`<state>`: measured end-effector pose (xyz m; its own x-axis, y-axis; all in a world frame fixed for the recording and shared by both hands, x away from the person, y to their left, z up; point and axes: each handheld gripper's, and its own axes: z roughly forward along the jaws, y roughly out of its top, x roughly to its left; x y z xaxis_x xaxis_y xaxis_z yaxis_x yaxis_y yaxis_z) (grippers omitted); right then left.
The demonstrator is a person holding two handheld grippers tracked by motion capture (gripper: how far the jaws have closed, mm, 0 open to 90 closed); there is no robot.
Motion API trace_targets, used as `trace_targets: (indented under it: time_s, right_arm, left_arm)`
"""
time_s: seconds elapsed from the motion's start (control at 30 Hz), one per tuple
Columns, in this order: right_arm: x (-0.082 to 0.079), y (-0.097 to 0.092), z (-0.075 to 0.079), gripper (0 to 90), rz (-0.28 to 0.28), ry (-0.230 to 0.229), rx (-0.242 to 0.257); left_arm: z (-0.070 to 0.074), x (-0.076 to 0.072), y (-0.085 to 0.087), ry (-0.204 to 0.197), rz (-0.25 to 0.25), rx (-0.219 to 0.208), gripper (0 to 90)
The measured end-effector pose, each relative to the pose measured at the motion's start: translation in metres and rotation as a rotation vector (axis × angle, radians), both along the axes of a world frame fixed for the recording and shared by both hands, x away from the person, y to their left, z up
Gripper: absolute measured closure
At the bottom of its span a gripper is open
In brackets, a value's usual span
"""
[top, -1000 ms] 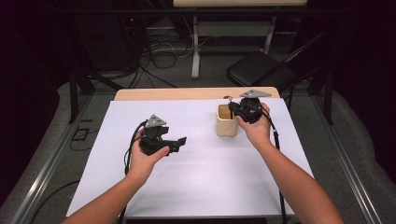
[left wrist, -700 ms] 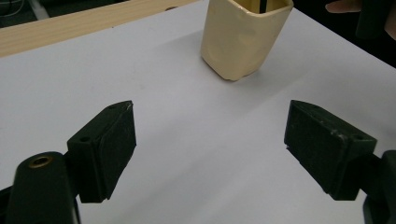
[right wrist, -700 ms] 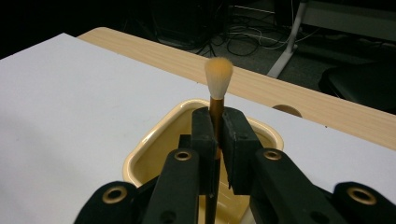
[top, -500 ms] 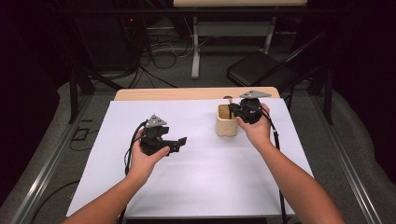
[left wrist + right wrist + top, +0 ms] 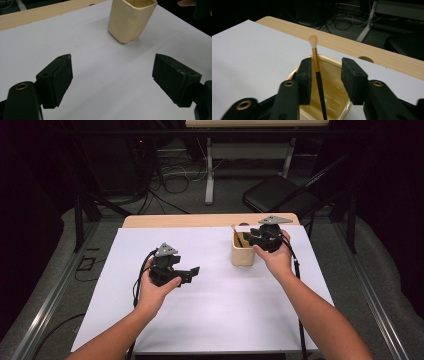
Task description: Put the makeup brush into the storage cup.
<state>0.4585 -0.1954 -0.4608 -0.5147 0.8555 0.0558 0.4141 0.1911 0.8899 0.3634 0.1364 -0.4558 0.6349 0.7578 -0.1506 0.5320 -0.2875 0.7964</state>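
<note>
A cream cup (image 5: 243, 256) stands on the white sheet (image 5: 210, 320) at the back right. A paintbrush (image 5: 315, 60) with a black-and-gold handle and a pale tip stands in the cup (image 5: 337, 95), tip up. My right gripper (image 5: 325, 73) hovers just over the cup's rim. Its jaws have just been opening and stand apart with the brush between them, close to the left pad (image 5: 305, 80) and unpressed. My left gripper (image 5: 192, 272) is held at mid-left above the sheet, open and empty. Through its wide jaws (image 5: 112, 77) the cup (image 5: 130, 20) is seen ahead.
The bare wooden table edge (image 5: 200, 220) runs behind the sheet. Beyond it are a folding chair (image 5: 280, 195), cables on the floor and another table's legs. The sheet's front half lies between the two forearms.
The right gripper's jaws have parted around the brush, which now stands free in the cup. Neither hand has shifted.
</note>
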Motion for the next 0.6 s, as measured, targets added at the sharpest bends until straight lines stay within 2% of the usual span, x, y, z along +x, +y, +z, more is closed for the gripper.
trace_targets:
  time_s: [0.2, 0.43, 0.6]
  right_arm:
    - [-0.002, 0.000, 0.006, 51.2, 0.006, 0.005, -0.008]
    - [-0.005, 0.002, 0.013, 44.5, 0.017, -0.002, -0.041]
    - [-0.008, 0.002, 0.019, 42.4, 0.030, -0.002, -0.049]
  left_arm:
    - [0.001, 0.000, 0.001, -0.004, 0.003, -0.003, 16.8]
    - [0.001, -0.001, 0.001, -0.001, -0.005, -0.001, 16.8]
    - [0.001, -0.001, 0.002, 0.000, -0.005, 0.000, 16.8]
